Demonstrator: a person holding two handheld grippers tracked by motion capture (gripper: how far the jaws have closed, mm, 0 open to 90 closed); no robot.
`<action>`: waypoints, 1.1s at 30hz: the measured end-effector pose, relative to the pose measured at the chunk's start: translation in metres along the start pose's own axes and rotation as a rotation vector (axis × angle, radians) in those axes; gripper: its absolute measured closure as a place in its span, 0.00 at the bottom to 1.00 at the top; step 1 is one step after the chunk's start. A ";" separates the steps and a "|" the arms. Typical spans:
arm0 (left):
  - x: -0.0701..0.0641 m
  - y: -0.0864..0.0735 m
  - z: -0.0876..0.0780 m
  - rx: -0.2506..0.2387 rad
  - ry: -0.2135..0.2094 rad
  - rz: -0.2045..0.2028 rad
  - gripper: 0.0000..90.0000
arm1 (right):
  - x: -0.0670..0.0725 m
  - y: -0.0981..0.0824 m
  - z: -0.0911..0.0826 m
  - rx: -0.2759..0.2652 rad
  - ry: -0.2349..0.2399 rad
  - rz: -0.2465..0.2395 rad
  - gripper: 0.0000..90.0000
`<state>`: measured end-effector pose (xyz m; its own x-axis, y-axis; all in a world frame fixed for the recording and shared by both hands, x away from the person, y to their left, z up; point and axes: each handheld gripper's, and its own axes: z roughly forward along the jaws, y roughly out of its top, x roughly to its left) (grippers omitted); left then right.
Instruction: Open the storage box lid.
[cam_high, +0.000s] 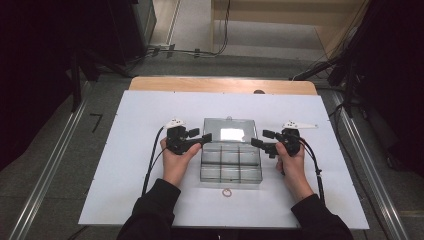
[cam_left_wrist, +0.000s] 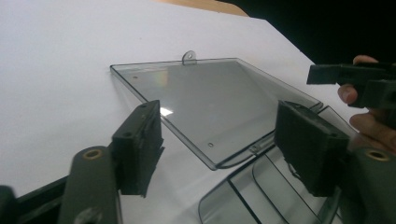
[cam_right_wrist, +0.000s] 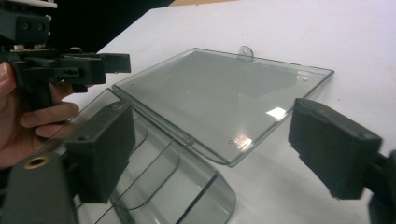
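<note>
White table (cam_high: 150, 150): clear compartment box (cam_high: 231, 165), lid (cam_high: 230, 131) flat open; both hand-held grippers wide, empty

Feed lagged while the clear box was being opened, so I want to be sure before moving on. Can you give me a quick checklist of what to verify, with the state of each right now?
1. Lid swung fully back and lying flat on the white table sheet: ok.
2. Left gripper free of the box, jaws apart, nothing between them: ok.
3. Right gripper free of the box, jaws apart, nothing held: ok.
4. Compartment tray sitting square on the sheet between both hands: ok.
5. Compartments empty: cannot tell for sure through the glare; none shows contents.
6. Small ring lying on the sheet just in front of the tray, outside it: not ok if it belongs inside.
</note>
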<state>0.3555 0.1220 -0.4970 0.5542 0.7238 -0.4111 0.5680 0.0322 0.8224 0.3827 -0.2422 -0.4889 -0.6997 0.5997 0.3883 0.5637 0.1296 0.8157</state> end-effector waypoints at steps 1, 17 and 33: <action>-0.001 0.000 -0.001 0.005 0.002 0.009 0.34 | 0.002 0.000 -0.001 -0.001 0.000 -0.008 0.10; -0.011 -0.004 -0.032 -0.027 -0.059 0.102 0.05 | 0.029 0.001 -0.020 0.014 0.005 -0.131 0.01; -0.026 -0.013 -0.046 -0.003 -0.107 0.203 0.00 | 0.051 -0.005 -0.043 0.054 0.006 -0.195 0.00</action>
<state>0.3053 0.1343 -0.4788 0.7184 0.6384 -0.2764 0.4366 -0.1046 0.8935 0.3252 -0.2463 -0.4542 -0.8004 0.5543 0.2284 0.4402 0.2847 0.8516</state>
